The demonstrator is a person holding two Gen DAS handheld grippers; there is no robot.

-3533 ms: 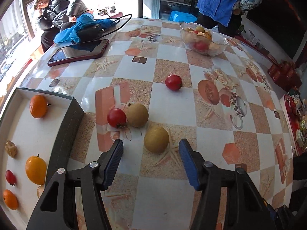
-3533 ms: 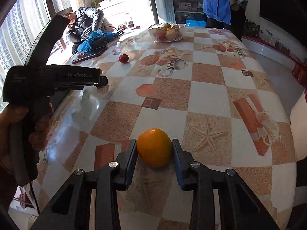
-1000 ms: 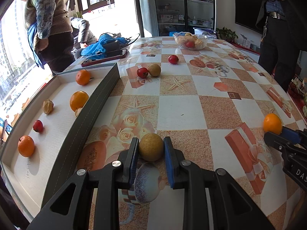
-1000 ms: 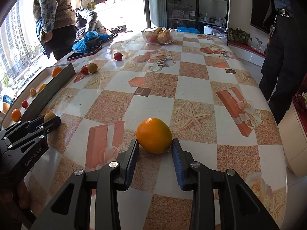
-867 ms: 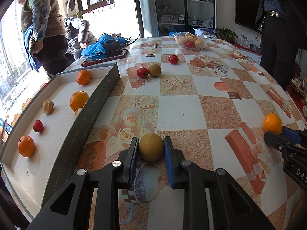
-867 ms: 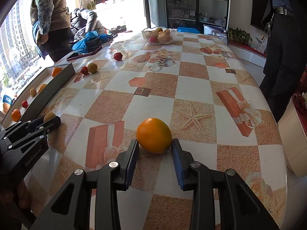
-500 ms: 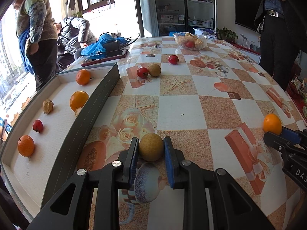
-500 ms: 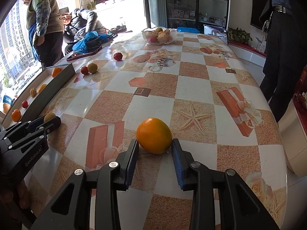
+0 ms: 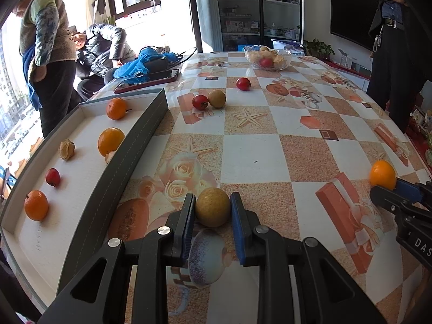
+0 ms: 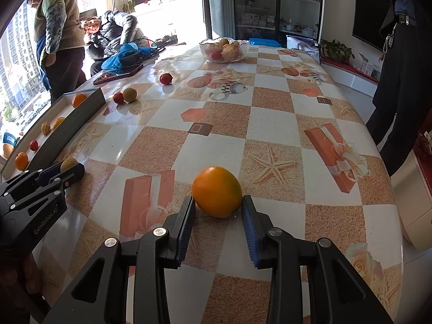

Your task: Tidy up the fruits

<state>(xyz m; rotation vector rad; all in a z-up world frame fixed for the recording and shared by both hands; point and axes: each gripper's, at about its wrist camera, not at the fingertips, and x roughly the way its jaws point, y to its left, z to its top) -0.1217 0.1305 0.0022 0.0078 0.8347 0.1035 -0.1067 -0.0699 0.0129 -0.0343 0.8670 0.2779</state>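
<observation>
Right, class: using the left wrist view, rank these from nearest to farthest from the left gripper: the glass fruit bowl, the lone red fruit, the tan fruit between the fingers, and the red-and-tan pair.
1. Tan fruit, between the left gripper fingers.
2. Red-and-tan pair, mid-table, slightly left.
3. Lone red fruit, beyond the pair.
4. Glass fruit bowl, at the far end.

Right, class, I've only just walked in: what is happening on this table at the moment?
A person is sorting fruit with a gripper in each hand. The left gripper has its jaws closed on a brown round fruit beside the tray, which already holds several fruits. The right gripper has its jaws either side of an orange on the table, seemingly without gripping it. Three more fruits lie loose further back.
</observation>
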